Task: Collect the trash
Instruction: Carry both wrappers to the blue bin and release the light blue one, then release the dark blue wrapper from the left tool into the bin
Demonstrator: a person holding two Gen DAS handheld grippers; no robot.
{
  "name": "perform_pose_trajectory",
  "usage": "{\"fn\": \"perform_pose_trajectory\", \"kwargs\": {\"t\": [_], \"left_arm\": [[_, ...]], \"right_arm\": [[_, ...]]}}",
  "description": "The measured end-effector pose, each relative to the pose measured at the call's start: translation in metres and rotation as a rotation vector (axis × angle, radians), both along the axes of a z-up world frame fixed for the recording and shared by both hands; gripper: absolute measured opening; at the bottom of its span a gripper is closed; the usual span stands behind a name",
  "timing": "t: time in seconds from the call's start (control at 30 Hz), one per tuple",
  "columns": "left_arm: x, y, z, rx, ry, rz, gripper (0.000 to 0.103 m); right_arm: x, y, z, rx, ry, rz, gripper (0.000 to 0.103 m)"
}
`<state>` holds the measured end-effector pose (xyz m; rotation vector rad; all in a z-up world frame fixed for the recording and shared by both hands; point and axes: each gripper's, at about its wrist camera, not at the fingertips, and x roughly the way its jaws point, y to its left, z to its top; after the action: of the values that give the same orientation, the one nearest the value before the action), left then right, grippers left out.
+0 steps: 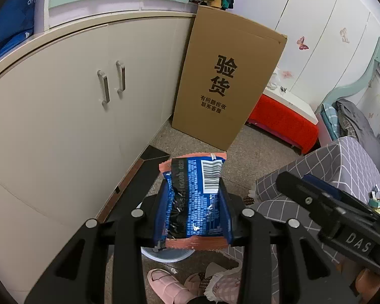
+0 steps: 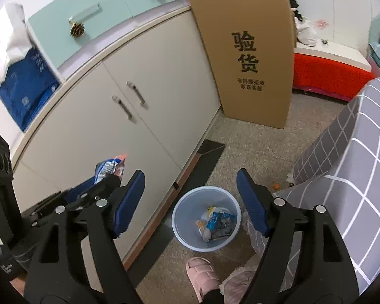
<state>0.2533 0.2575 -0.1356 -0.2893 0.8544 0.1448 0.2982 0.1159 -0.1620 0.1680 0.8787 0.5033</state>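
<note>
Holding the blue snack wrapper point(image 1: 193, 200) in my left gripper point(image 1: 193, 202), I hover above the pale blue wastebasket point(image 2: 182, 202); my right gripper point(image 2: 190, 200) gapes wide and empty over earlier trash. Next, I judge: centre left over the basket, then release

Tall cardboard box point(image 2: 253, 58) leaning against cream cabinet point(image 2: 129, 131), red bench point(image 2: 326, 76), grey checked cover point(image 2: 354, 167), pink slipper point(image 2: 202, 276)

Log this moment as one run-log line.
left hand-held gripper: shut on snack wrapper | right hand-held gripper: open, empty | trash bin: on floor below, holds wrappers | step: drop pending
</note>
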Motion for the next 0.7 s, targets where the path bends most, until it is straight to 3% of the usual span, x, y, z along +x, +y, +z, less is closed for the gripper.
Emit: {"fn": "perform_pose_trajectory", "kwargs": {"t": [0.2, 0.23, 0.27, 0.33, 0.7], "left_arm": [[0.009, -0.007, 0.000, 0.010, -0.011, -0.011, 0.039], [0.011, -0.007, 0.000, 0.011, -0.013, -0.012, 0.043], [0.014, -0.007, -0.002, 0.010, -0.005, -0.010, 0.059], [0.017, -0.006, -0.003, 0.014, -0.004, 0.014, 0.074], [0.005, -0.010, 0.009, 0.011, -0.030, 0.042, 0.074]], "right_arm": [[0.000, -0.006, 0.004, 0.030, -0.025, -0.030, 0.076], [0.000, -0.006, 0.005, 0.035, -0.026, -0.032, 0.076], [0.000, -0.007, 0.005, 0.041, -0.025, -0.035, 0.076], [0.001, -0.008, 0.004, 0.046, -0.021, -0.038, 0.077], [-0.002, -0.013, 0.014, 0.040, -0.020, -0.056, 0.077]]}}
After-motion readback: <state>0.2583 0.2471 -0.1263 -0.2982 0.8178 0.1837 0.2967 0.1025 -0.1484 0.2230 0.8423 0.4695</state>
